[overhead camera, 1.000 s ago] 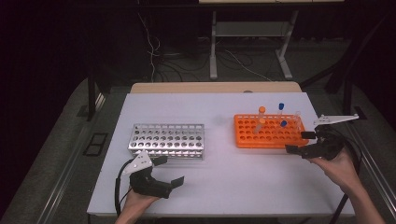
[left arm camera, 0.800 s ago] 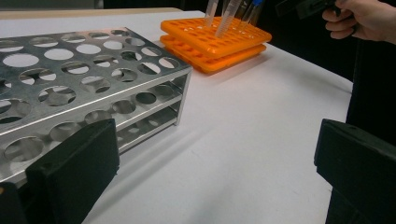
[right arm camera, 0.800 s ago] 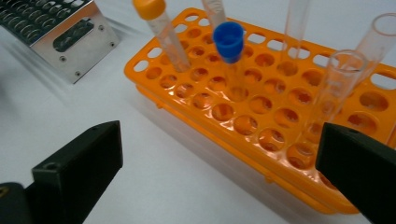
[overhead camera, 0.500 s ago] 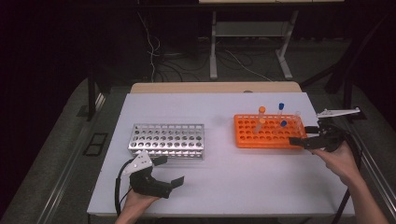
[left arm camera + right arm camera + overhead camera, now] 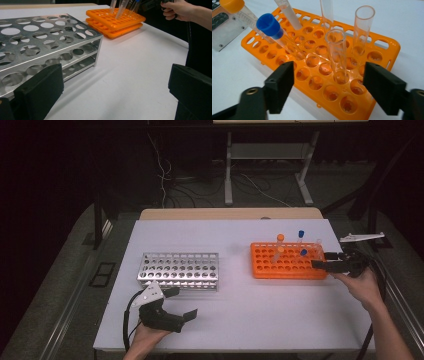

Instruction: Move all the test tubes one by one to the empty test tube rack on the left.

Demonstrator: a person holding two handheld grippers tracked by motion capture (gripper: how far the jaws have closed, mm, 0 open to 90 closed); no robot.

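An orange tube rack (image 5: 287, 265) stands on the right of the white table (image 5: 235, 320). It holds an orange-capped tube (image 5: 280, 240), blue-capped tubes (image 5: 300, 236) and clear uncapped ones. My right gripper (image 5: 324, 260) is open at the rack's right end. In the right gripper view its jaws (image 5: 332, 87) straddle an uncapped clear tube (image 5: 335, 50) without touching it; a second open tube (image 5: 362, 27) and a blue-capped tube (image 5: 270, 26) stand behind. A silver metal rack (image 5: 180, 270) with no tubes in it stands at the left. My left gripper (image 5: 184, 303) rests open in front of it, holding nothing.
In the left gripper view the metal rack (image 5: 45, 45) is close on the left, bare table lies ahead, and the orange rack (image 5: 115, 20) and the other hand (image 5: 177, 10) are far off. A cable (image 5: 127, 320) trails from the left gripper. A metal stand's legs (image 5: 230, 170) rise behind the table.
My right gripper has moved forward and a little left, from off the orange rack's near right corner up to its right end. The left gripper has stayed put.
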